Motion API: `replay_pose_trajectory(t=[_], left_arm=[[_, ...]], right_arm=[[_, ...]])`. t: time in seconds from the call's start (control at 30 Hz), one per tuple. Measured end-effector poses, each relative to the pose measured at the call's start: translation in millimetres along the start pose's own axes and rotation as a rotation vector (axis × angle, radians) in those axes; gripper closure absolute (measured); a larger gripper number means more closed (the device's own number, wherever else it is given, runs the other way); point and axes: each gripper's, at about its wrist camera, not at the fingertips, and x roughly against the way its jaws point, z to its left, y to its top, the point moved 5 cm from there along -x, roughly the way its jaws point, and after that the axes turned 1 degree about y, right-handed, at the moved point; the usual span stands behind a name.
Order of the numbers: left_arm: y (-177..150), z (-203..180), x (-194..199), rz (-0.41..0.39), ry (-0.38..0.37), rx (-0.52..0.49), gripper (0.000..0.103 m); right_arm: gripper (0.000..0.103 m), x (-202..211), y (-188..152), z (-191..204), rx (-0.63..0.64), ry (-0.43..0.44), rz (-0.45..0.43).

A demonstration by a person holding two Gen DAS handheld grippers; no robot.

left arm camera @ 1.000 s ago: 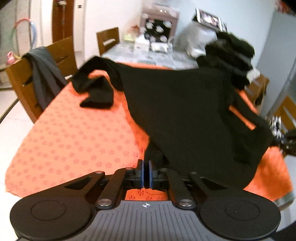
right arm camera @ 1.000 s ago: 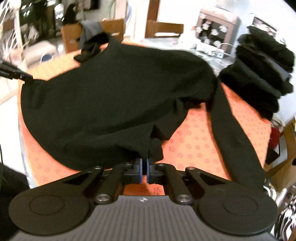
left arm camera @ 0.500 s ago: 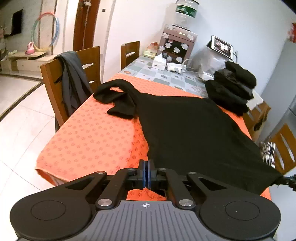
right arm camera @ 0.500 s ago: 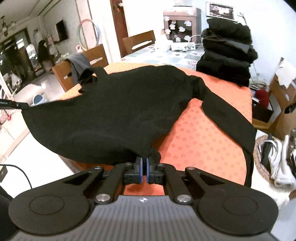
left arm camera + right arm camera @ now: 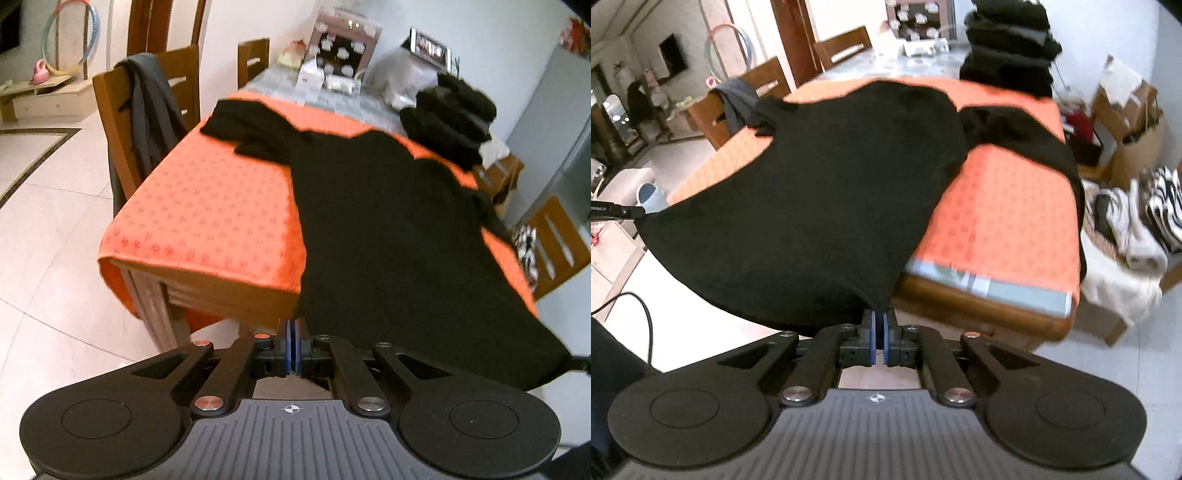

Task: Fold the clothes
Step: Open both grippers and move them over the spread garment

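No readable words, brand names or numbers anywhere in either view. Only a small round crosshair mark printed white on the ribbed grey body of the left gripper (image 5: pixel 294 346), and the same mark on the right gripper (image 5: pixel 880 336). Faint white lettering on a thin black bar (image 5: pixel 613 211) at the left edge of the right view, too small to read.

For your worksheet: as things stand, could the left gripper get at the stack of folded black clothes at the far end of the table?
Probably not yet. The left gripper is shut on the black garment's hem, off the table's near end; the stack sits across the orange tablecloth.
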Motion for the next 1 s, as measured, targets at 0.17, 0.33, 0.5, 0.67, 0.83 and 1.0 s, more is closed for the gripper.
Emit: replay_pose_trajectory(t=[0.17,0.33,0.5,0.67,0.83,1.0], left_arm=[[-5.2,15.0,-2.3,-0.003,0.008,0.01,0.068],[8.4,21.7,-13.1,-0.04,0.023,-0.006,0.06],[25.4,18.1,-33.2,-0.062,0.045,-0.006,0.055],[56.0,0.4,-62.4,-0.068,0.043,-0.015,0.05],[97.8,-24.2,-96.6,-0.079,0.043,-0.024,0.05],[147.5,-51.0,-126.8,-0.118,0.034,-0.017,0.049]], right_arm=[[0.078,-11.1,-15.2,2.3,-0.018,-0.058,0.029],[0.069,-22.3,1.2,-3.5,0.002,-0.084,0.005],[0.067,-51.6,22.2,-12.1,0.031,-0.073,-0.008],[0.067,-89.1,56.1,-22.4,0.067,-0.03,0.016],[0.067,-121.6,105.4,-45.5,0.065,0.005,-0.002],[0.067,-147.1,164.3,-69.0,0.082,0.037,-0.036]])
